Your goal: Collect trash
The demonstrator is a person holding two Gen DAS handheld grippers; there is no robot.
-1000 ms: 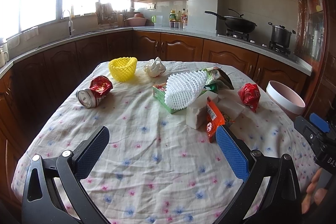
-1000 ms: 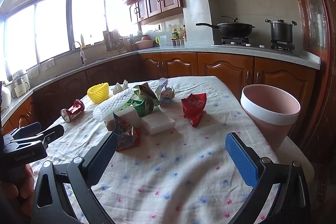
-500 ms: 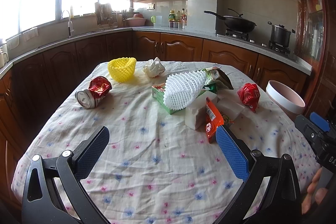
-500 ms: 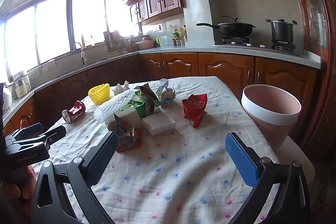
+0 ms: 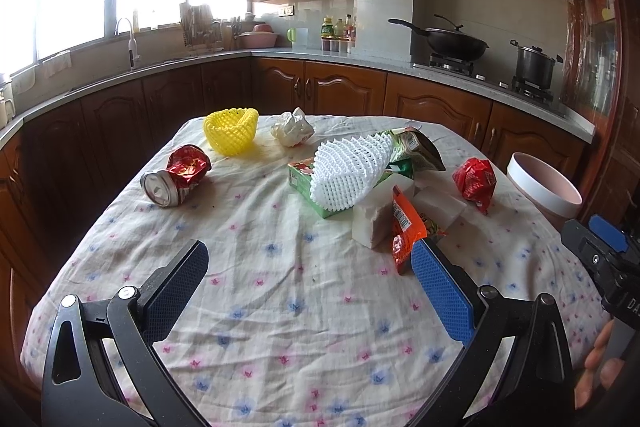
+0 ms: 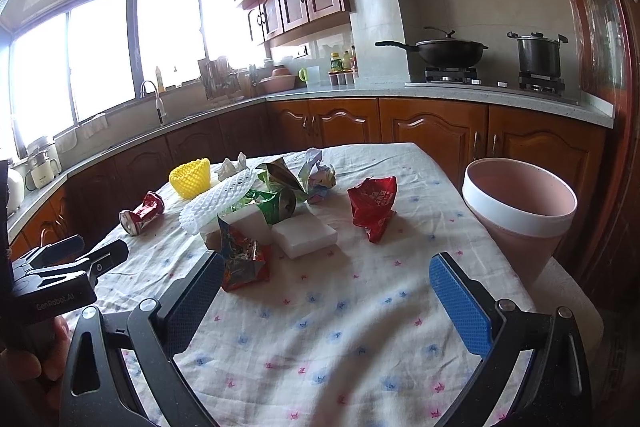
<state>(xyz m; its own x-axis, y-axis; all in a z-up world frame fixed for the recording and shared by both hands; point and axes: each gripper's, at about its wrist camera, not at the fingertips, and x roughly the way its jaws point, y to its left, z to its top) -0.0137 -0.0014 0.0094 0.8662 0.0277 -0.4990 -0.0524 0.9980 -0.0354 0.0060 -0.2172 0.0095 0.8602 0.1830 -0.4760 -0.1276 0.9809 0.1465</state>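
Note:
Trash lies on a floral tablecloth point(image 5: 280, 291): a crushed red can point(image 5: 176, 175), a yellow foam net point(image 5: 231, 129), crumpled white paper point(image 5: 292, 127), a white foam net point(image 5: 348, 169) on a green box point(image 5: 304, 179), white foam blocks point(image 5: 372, 219), an orange snack wrapper point(image 5: 404, 227) and a red wrapper point(image 5: 476, 179). The pink bin point(image 6: 520, 207) stands at the table's right edge. My left gripper point(image 5: 308, 275) is open and empty over the near cloth. My right gripper point(image 6: 324, 287) is open and empty, its left finger beside the orange wrapper point(image 6: 240, 255).
Wooden kitchen cabinets and a counter point(image 5: 360, 67) run behind the table. A wok point(image 5: 452, 45) and a pot point(image 5: 534, 63) sit on the stove. A sink tap point(image 5: 130, 39) stands under the windows. The table edge drops off on the left and right.
Both grippers have crept slightly forward toward the trash pile. Both stay open and empty; nothing on the table has moved.

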